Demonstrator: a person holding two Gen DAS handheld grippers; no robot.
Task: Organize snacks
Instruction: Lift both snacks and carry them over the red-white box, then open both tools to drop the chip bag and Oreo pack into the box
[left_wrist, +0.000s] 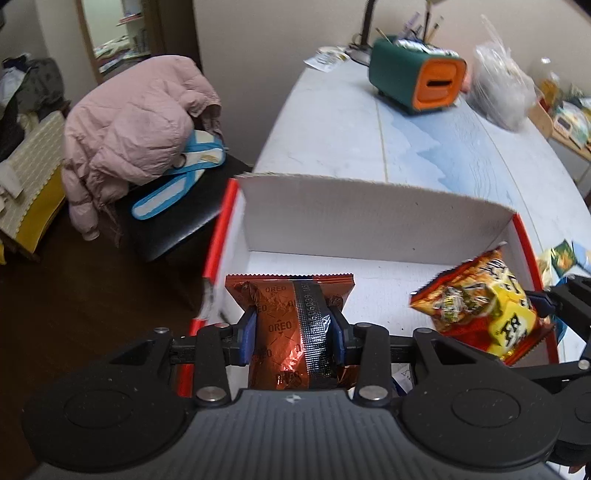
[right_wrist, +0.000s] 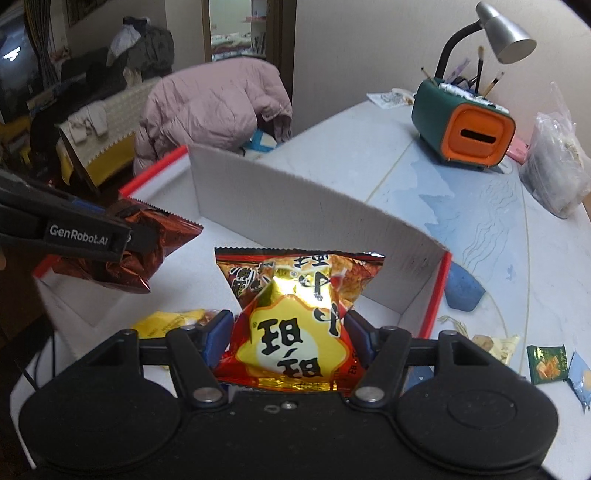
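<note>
The Oreo pack (left_wrist: 291, 325) is a shiny brown bag; the left tool (left_wrist: 293, 328) is clamped on it, one blue pad (left_wrist: 246, 334) pressing each side, so the pack sticks out past the tips and hangs over the left part of the box (left_wrist: 369, 218); it does not seem to touch the box floor, though this is hard to be sure of. The red and yellow chip bag (right_wrist: 295, 325) is puffy and fat; the right tool (right_wrist: 286, 341) is clamped on its middle, with the blue pads (right_wrist: 216, 338) squeezing both sides, so its tips sit wider than the left tool's; the bag points forward and hangs over the right part of the same box. I think both snacks are held low over the box so they can be dropped in side by side; the box is white inside with a red edge, and one tall flap stands up at the back like a little wall.

A yellow snack bag (right_wrist: 166, 321) lies just beside the right tool; I cannot tell if it is inside the box. More small snacks wait on the bench (right_wrist: 369, 147): a green packet (right_wrist: 546, 363) and a blue packet (right_wrist: 580, 380), near the box. Farther back stand a green and orange pen holder (right_wrist: 463, 127), a grey lamp (right_wrist: 506, 31) and a clear plastic bag (right_wrist: 554, 166); a pink coat (left_wrist: 140, 122) lies over a chair beside the bench.
</note>
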